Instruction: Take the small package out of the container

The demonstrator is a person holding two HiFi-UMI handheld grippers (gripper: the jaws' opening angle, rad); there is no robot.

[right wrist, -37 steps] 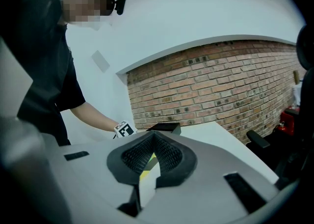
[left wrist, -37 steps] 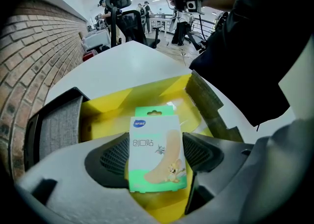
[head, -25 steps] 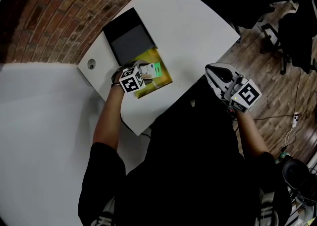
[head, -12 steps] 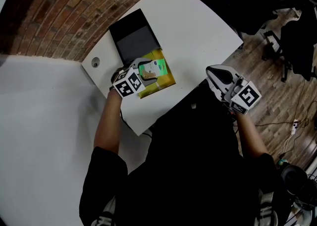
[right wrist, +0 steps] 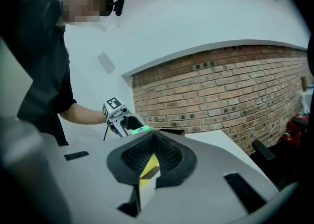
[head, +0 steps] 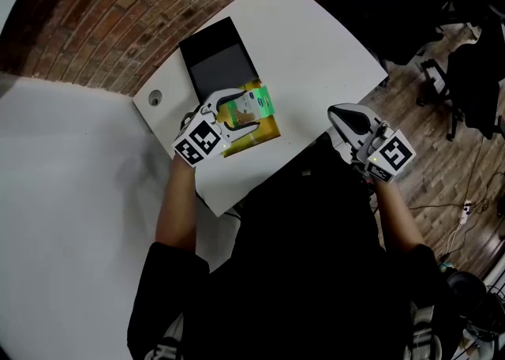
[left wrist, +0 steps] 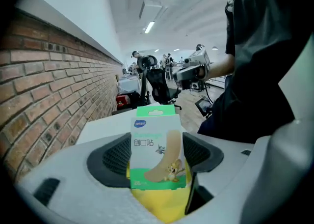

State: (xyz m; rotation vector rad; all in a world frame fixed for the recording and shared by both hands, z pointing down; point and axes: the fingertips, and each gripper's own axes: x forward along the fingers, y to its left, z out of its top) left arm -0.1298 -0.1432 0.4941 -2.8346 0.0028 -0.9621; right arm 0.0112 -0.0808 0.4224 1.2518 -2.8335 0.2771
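The small package (head: 247, 105) is a green and white box of plasters. My left gripper (head: 237, 110) is shut on it and holds it upright just above the yellow container (head: 259, 131). In the left gripper view the package (left wrist: 156, 147) stands between the jaws, with the yellow container (left wrist: 158, 204) below it. My right gripper (head: 346, 118) hovers at the table's near right edge, shut and empty. The right gripper view looks past its closed jaws toward the left gripper (right wrist: 128, 123) and the package (right wrist: 140, 129).
A black lid or tray (head: 217, 62) lies just beyond the yellow container on the white table (head: 316, 43). A round cable hole (head: 155, 99) sits near the table's left corner. A brick wall runs behind the table, and chairs and cables stand on the wooden floor to the right.
My left gripper has risen and drawn back a little, bringing the package up out of the yellow container and more upright. The right gripper has hardly moved.
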